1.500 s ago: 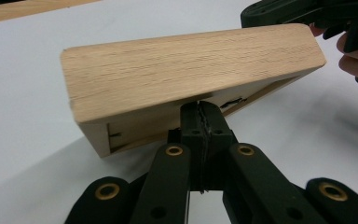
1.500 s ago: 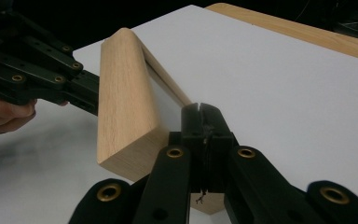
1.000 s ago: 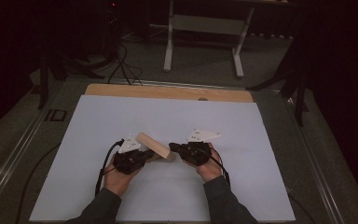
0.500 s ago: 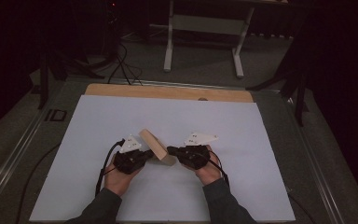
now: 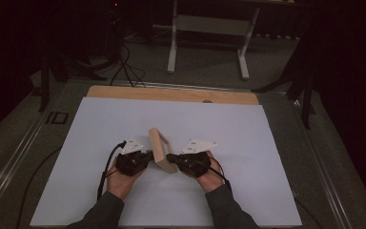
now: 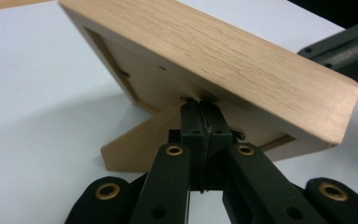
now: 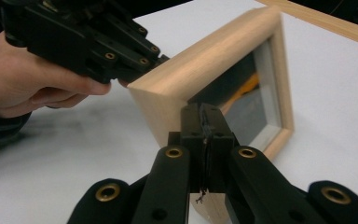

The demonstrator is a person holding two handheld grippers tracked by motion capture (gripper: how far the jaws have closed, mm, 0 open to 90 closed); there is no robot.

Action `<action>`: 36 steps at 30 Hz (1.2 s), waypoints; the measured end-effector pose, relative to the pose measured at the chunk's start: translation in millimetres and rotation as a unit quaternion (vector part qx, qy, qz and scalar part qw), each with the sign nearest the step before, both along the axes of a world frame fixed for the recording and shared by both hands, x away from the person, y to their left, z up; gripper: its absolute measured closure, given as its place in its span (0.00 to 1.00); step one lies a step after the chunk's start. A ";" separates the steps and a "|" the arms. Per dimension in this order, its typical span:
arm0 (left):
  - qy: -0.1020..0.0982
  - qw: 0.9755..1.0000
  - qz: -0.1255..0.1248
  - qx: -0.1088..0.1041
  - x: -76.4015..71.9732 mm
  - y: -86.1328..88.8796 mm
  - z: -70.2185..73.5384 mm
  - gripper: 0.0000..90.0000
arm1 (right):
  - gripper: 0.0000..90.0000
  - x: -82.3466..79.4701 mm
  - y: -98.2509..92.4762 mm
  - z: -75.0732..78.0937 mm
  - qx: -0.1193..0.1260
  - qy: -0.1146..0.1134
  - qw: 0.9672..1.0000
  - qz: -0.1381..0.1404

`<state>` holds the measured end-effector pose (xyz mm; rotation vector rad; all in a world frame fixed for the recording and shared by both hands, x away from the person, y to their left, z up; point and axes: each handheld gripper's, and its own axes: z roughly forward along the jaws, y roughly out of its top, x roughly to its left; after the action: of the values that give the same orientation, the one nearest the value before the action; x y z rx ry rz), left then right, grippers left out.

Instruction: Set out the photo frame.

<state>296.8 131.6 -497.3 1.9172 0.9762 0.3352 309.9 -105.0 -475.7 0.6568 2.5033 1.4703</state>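
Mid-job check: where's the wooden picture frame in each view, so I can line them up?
High view: wooden picture frame at table centre, between both claws.
Left gripper view: its back and stand across the top, above the shut claw.
Right gripper view: its glass front at centre right.
Shared landmark: white table sheet.

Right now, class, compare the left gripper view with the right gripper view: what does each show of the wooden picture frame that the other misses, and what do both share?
Left gripper view: the frame's back, with its recessed panel and the fold-out stand leg.

Right gripper view: the glazed front and a hand holding the left gripper at the frame's edge.

Both: the wooden picture frame, closed black jaws against it, and the white table sheet.
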 end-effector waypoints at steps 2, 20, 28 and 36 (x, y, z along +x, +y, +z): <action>0.000 1.000 0.000 -0.001 0.6 0.8 -0.1 1.00 | 0.99 -2.1 2.9 0.1 -0.004 -0.002 1.000 0.005; 0.006 1.000 0.007 -0.004 4.7 5.1 -3.0 1.00 | 0.98 -9.3 16.6 -0.3 -0.008 -0.007 1.000 0.019; -0.001 1.000 0.008 -0.011 3.0 8.7 -1.0 0.95 | 0.95 -10.7 15.6 1.4 -0.015 -0.016 1.000 0.015; -0.011 1.000 0.019 -0.017 -0.1 17.3 4.7 0.91 | 0.92 -9.6 7.1 5.7 -0.010 -0.023 1.000 -0.002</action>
<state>296.7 149.0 -492.6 1.8621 0.9979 0.3586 300.3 -97.8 -470.0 0.6189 2.4775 1.4402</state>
